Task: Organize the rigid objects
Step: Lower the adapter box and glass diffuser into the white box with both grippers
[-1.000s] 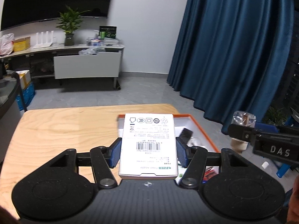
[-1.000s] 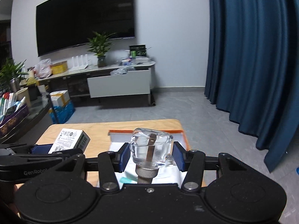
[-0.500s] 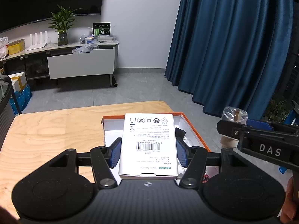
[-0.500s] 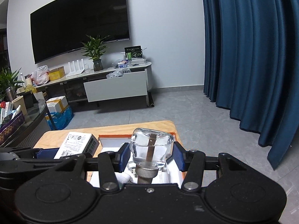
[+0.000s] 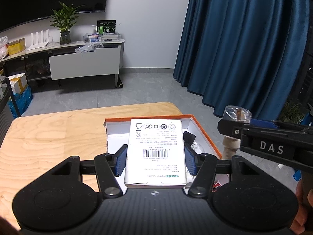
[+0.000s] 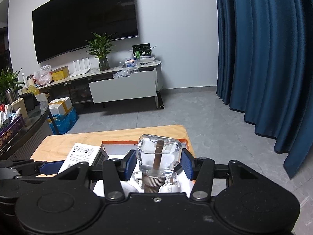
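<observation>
Two grippers are loaded, and I go through them one camera at a time.

From the left wrist camera, my left gripper [image 5: 155, 161] is clamped on a white box [image 5: 155, 152], its blue pads [image 5: 121, 161] pressed against the box's two long sides. The box lies flat between the fingers, barcode label up, and hangs above an open tray [image 5: 203, 131] with an orange rim and white inside. That tray sits at the far right part of a wooden table [image 5: 54, 137]. A dark object [image 5: 188, 137] shows in the tray just right of the box; I cannot tell what it is. Off to the right I see my right gripper [image 5: 234, 129] side-on, holding a clear bottle [image 5: 236, 113] whose ribbed pale cap [image 5: 229, 148] points down.

From the right wrist camera, my right gripper [image 6: 158, 163] is closed on the clear bottle [image 6: 158, 154], pads tight on both sides of the glass body, the ribbed cap [image 6: 152, 184] toward the camera. The bottle hangs over the orange-rimmed tray [image 6: 117, 143], where white items lie blurred beneath it. At lower left the left gripper [image 6: 64, 162] carries the white box [image 6: 82, 156], over the tray's left edge. Beyond the table I see a blue curtain [image 6: 264, 58] and a wall television [image 6: 84, 19].
</observation>
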Tool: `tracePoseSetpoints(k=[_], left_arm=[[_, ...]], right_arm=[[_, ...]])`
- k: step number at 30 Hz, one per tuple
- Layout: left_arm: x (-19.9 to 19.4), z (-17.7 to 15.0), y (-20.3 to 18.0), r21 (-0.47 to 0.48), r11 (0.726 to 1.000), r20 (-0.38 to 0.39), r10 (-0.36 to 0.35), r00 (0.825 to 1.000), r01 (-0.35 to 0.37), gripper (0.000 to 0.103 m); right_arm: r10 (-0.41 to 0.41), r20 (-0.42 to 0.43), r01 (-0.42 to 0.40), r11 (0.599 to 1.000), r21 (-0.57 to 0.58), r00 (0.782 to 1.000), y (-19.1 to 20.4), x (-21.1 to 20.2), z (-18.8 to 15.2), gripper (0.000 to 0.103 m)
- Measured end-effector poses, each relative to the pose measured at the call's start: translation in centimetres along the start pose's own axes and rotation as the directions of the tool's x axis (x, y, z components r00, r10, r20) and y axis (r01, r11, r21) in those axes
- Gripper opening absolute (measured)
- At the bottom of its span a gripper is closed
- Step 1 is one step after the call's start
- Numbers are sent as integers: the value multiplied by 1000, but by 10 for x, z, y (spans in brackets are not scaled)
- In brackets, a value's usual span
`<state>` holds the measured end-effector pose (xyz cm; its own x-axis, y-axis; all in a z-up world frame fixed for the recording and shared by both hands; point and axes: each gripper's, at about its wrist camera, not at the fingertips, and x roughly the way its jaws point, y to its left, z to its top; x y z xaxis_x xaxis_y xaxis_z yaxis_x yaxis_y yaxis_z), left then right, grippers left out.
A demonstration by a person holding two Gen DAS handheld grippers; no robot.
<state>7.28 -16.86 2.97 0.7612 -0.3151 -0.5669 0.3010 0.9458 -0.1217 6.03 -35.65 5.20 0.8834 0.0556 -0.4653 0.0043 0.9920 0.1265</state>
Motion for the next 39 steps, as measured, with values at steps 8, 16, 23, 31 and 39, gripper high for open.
tracePoseSetpoints(k=[8, 16, 23, 31, 39], left_arm=[[4, -1, 2, -9, 1000, -10, -1, 1000, 0, 60], [10, -1, 5, -21, 1000, -25, -1, 1000, 1, 60], [15, 0, 7, -28, 1000, -33, -7, 999, 6, 60], [19, 0, 6, -25, 1000, -36, -19, 999, 18, 60], [23, -1, 8, -25, 999, -43, -22, 999, 21, 60]], right_arm=[[5, -21, -5, 1000, -5, 1000, 2, 10, 2, 60], [12, -45, -12, 1000, -8, 999, 1, 20, 3, 60], [12, -65, -13, 1000, -8, 998, 0, 29, 4, 60], [11, -78, -11, 1000, -9, 997, 2, 38, 4, 61], [10, -90, -11, 1000, -11, 996, 2, 47, 3, 61]])
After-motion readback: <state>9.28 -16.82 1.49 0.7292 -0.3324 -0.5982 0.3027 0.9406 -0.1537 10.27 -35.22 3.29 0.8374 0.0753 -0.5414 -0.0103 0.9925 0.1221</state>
